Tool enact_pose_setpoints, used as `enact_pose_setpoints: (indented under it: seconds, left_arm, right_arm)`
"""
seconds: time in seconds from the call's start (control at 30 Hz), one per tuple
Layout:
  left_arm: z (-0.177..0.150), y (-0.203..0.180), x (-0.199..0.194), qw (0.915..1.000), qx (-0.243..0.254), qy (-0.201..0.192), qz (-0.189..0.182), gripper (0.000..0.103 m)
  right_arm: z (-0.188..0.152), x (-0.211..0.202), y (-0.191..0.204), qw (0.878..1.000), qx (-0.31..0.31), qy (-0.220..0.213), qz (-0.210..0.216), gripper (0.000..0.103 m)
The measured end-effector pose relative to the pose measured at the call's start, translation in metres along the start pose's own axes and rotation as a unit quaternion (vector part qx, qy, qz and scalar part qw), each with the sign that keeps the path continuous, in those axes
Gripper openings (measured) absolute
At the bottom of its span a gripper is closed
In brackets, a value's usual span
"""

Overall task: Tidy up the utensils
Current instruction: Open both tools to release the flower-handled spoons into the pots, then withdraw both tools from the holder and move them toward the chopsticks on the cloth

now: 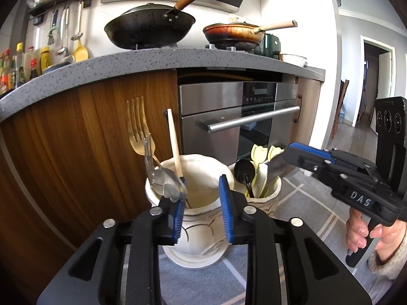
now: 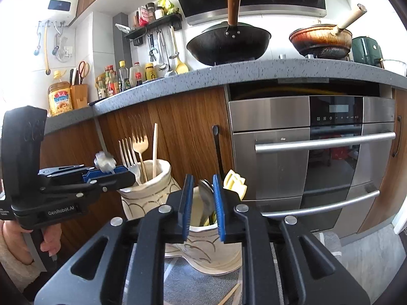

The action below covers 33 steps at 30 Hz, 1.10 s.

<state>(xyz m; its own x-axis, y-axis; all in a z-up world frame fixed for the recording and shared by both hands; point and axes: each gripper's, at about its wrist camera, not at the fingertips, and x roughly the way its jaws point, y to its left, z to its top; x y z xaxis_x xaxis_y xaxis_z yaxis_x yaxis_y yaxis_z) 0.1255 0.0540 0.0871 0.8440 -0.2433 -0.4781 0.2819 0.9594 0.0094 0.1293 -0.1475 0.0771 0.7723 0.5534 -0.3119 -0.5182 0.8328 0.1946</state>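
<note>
Grippers hang parted over two cream holders: left gripper (image 1: 202, 203) empty, right gripper (image 2: 202, 203) loosely around a metal spoon (image 2: 206, 198).

A cream ceramic holder (image 1: 193, 203) is showing thin curved line markings. Blue pads are lining black fingers (image 1: 226, 203). At twelve o'clock, a grey speckled worktop (image 1: 152, 58) is topping brown wood-grain cabinets (image 1: 89, 137); a gold fork (image 2: 140, 143) is gleaming.

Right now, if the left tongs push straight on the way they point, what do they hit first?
Most likely the cream ceramic utensil jar just ahead: the left tongs stand open around its rim, with clear plastic spoons beside one blue pad. Depth is uncertain.
</note>
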Motion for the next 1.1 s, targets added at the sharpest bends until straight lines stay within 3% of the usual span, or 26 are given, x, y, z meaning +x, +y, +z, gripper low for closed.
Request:
enact_pose_setpoints:
  seconds: [0.13, 0.47, 0.77, 0.83, 1.1]
  left_arm:
    - [0.000, 0.002, -0.007, 1.0000, -0.007, -0.005, 0.000, 0.044]
    - [-0.003, 0.002, -0.025, 0.9998, -0.009, -0.017, 0.009, 0.068]
    - [-0.008, 0.006, -0.043, 0.9993, -0.010, -0.023, 0.026, 0.071]
    - [-0.011, 0.006, -0.050, 0.9993, -0.010, -0.025, 0.025, 0.081]
    - [-0.044, -0.017, -0.044, 0.9996, -0.007, 0.021, -0.018, 0.082]
  right_arm:
    - [0.003, -0.010, 0.000, 1.000, 0.003, -0.005, 0.001, 0.029]
    - [0.003, -0.035, -0.009, 1.000, 0.020, -0.009, 0.002, 0.041]
    - [-0.008, -0.059, -0.030, 0.999, 0.042, 0.008, -0.015, 0.062]
    - [-0.012, -0.063, -0.035, 0.999, 0.044, 0.015, -0.020, 0.065]
    - [-0.043, -0.067, -0.049, 0.995, 0.042, 0.073, -0.053, 0.066]
